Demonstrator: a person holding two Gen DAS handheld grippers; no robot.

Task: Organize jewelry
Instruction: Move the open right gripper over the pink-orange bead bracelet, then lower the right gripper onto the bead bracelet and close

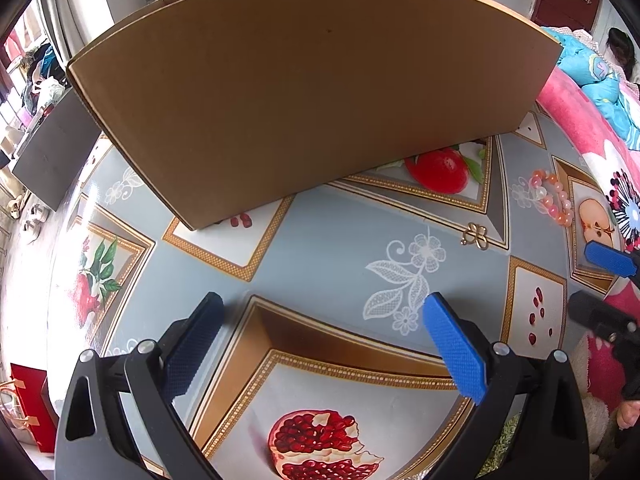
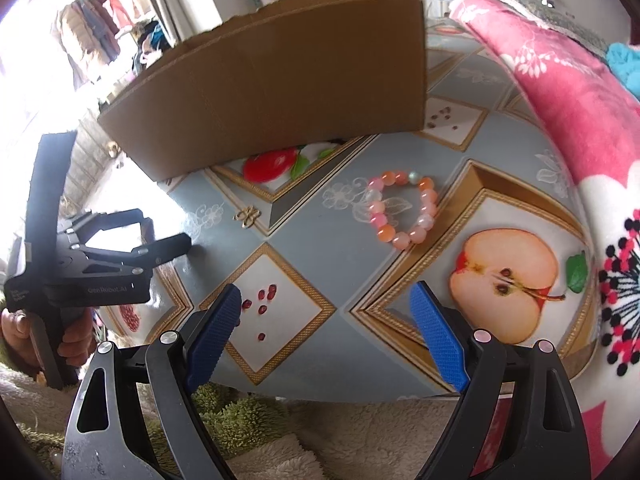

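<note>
Both tools hover over the bench, nothing gripped: the left hand-held gripper has its pads spread wide apart, and the right hand-held gripper is just as wide. The bead bracelet lies flat at one o'clock from the right one, with the small gold clover piece at eleven. The cardboard box hides its own inside, and the pink blanket covers the bench's right edge.

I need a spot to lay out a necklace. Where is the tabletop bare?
Bare: the stretch between the cardboard box and the left tongs, left of the gold brooch. Crowded: the right edge, with bead bracelet and pink blanket.
</note>
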